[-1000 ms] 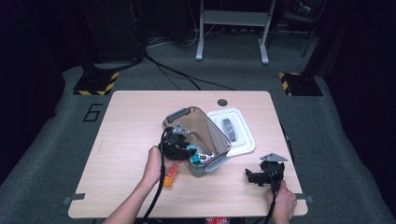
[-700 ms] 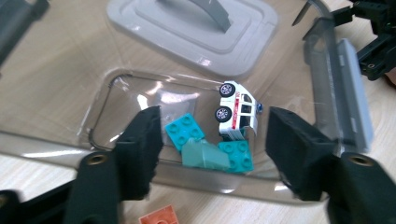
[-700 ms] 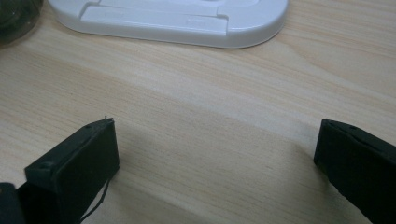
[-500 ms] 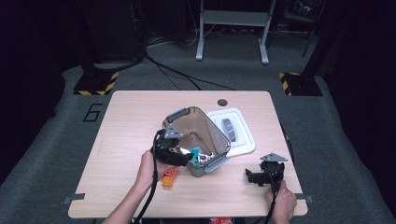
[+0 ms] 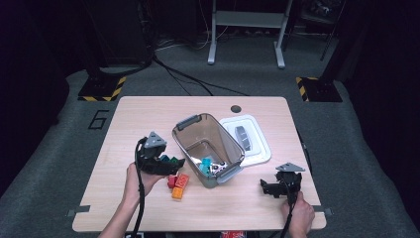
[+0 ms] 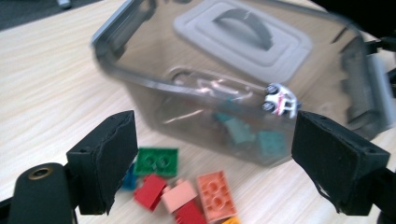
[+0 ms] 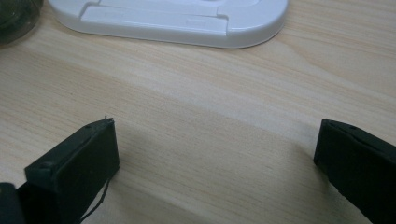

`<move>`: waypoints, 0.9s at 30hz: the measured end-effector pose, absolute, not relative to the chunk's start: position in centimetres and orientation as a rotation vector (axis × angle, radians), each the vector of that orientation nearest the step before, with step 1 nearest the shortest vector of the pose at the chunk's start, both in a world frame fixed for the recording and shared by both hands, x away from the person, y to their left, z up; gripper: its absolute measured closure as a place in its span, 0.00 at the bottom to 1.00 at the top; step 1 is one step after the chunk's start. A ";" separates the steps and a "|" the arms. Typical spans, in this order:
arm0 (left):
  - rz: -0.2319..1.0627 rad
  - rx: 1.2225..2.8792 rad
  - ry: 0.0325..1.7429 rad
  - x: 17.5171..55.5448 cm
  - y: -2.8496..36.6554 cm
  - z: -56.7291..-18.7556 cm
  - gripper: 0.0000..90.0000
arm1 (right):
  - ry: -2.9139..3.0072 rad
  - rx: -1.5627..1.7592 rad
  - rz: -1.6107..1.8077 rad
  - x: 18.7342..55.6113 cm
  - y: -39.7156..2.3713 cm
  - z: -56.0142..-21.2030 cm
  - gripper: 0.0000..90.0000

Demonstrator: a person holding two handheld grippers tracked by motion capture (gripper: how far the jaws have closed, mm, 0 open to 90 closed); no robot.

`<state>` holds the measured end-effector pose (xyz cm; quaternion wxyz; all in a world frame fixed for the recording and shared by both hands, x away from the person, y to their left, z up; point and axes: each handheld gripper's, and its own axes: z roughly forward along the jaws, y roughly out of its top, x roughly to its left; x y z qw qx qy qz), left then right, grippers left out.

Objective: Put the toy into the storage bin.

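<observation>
A clear grey bin [image 5: 198, 134] stands mid-table, with a small white toy car [image 6: 279, 99] and teal bricks [image 6: 243, 133] inside. My left gripper [image 5: 174, 162] hovers just left of the bin, above loose bricks: green [image 6: 157, 161], red [image 6: 150, 191], pink [image 6: 180, 196] and orange [image 6: 214, 189]. Its jaws have just been opening, and in the left gripper view [image 6: 212, 140] nothing lies between them. My right gripper [image 5: 266, 187] rests open near the table's front right, with bare wood between its jaws [image 7: 215, 140].
The bin's white lid [image 5: 257, 141] lies flat to the right of the bin, and its near edge [image 7: 187, 23] is ahead of my right gripper. A dark round hole [image 5: 236, 108] marks the table's far edge. Cables trail from both grippers towards the front edge.
My left gripper has drawn back to the left from the bin's near corner, and its jaws have spread apart. The right gripper has stayed where it was.
</observation>
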<state>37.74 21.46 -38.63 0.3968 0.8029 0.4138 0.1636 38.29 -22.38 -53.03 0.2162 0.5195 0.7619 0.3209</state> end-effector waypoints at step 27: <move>0.348 2.209 1.233 38.7 22.1 -48.7 0.35 | 2.111 1.440 0.890 38.3 -22.4 -53.0 0.00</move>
